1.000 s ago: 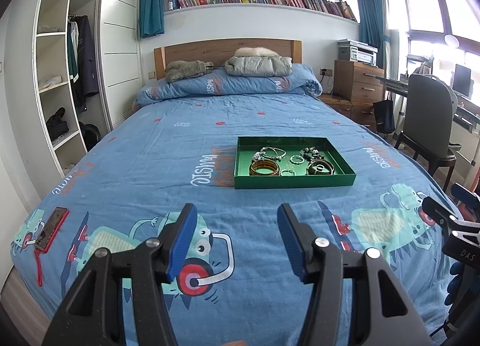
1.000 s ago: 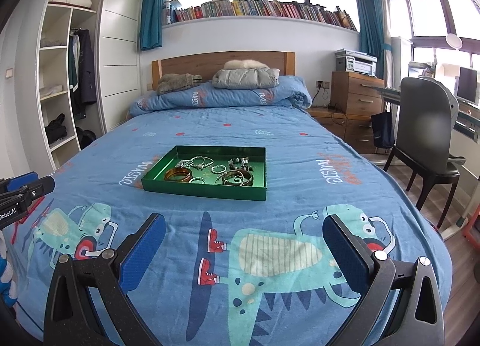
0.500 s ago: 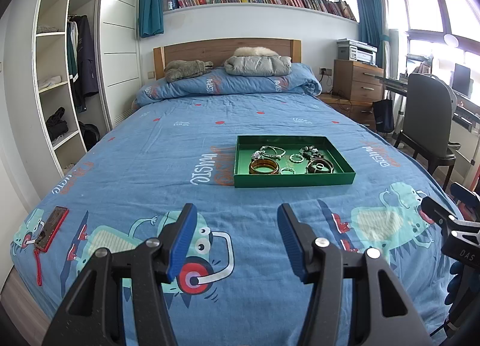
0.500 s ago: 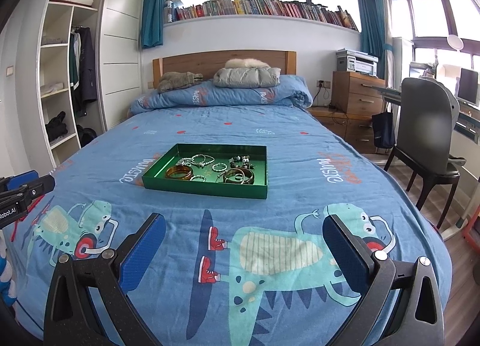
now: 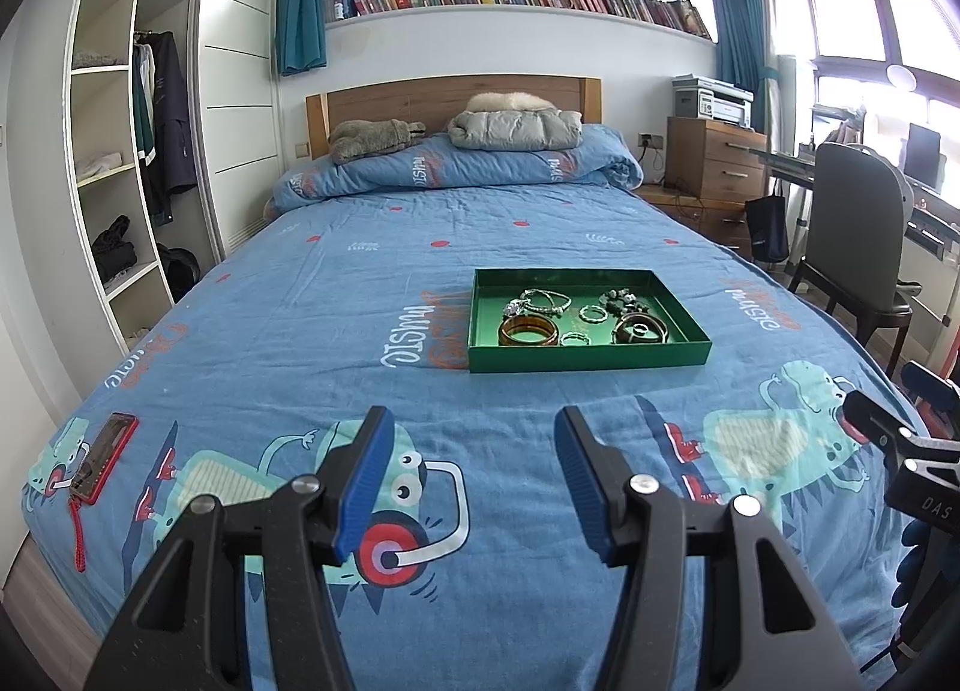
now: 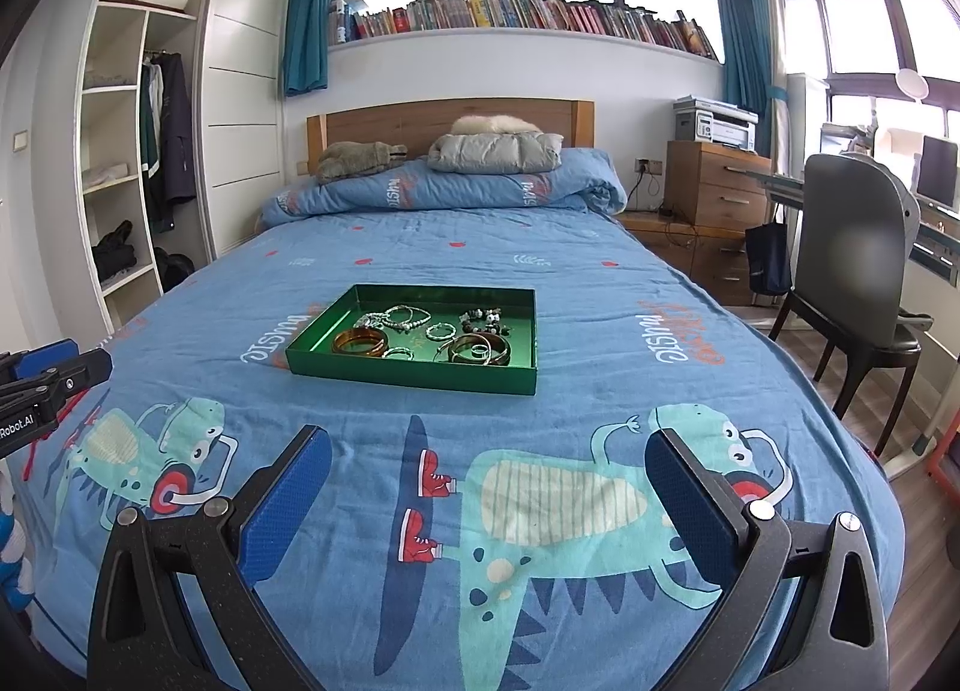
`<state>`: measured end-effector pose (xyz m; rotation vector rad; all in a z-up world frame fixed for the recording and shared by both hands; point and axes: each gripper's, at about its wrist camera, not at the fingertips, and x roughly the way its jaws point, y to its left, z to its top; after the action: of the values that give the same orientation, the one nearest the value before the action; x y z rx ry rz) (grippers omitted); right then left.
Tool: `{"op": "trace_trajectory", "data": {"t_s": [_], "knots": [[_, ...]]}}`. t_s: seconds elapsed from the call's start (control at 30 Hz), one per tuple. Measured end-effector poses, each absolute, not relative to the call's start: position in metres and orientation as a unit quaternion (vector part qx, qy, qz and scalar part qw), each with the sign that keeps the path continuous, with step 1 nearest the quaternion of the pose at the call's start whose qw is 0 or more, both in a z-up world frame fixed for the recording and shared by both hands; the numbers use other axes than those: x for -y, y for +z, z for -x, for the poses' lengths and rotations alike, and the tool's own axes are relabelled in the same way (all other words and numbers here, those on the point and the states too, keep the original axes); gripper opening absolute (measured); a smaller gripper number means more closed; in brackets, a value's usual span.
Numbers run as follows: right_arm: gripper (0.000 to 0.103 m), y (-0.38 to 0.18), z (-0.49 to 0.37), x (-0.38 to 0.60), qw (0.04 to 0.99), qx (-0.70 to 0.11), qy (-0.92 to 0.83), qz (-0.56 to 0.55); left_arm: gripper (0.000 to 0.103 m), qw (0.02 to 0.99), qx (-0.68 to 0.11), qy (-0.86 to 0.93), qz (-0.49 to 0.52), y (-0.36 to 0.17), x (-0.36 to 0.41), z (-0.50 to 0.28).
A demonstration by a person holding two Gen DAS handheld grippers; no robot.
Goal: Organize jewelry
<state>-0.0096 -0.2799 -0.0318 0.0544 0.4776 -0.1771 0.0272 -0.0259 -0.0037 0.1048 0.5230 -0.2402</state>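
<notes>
A green tray (image 5: 588, 358) of jewelry sits on a blue cartoon-print bedspread (image 5: 360, 295) near the middle of a bed, well ahead of two hand-held grippers that hover above the foot of the mattress. The left gripper (image 5: 474, 481) has its blue-padded jaws partly spread with nothing between them; seen from its camera, the tray lies ahead and to the right. The right gripper (image 6: 489, 502) has its jaws spread wide, also holding nothing, with the tray (image 6: 414, 376) ahead and slightly to the left.

Inside the tray, an amber bangle (image 5: 528, 331) lies at the front left, just beside a small silver ring (image 5: 575, 338). A dark bangle (image 5: 639, 328) rests at the front right with what looks like a ring inside its circle. Behind these lie a silver chain bracelet (image 5: 543, 301), another ring (image 5: 593, 313) and a dark beaded piece (image 5: 621, 298). The left half of the tray floor is bare green.

A red phone (image 5: 102, 457) with a red cord lies on the bedspread near the left front corner of the bed. At the head of the bed, a folded grey jacket (image 5: 516, 128) rests on a rolled quilt below a wooden headboard (image 5: 450, 97). A dark chair (image 6: 852, 259) stands to the right of the bed.
</notes>
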Motion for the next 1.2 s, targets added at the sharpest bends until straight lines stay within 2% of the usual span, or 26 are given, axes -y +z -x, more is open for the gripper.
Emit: {"op": "trace_trajectory", "data": {"t_s": [1.2], "knots": [[0.103,-0.0258,0.0099,0.2809,0.967,-0.235,-0.096,-0.021,0.054,0.955,-0.263,-0.128,-0.059,-0.0085,0.0235,-0.0301]]}}
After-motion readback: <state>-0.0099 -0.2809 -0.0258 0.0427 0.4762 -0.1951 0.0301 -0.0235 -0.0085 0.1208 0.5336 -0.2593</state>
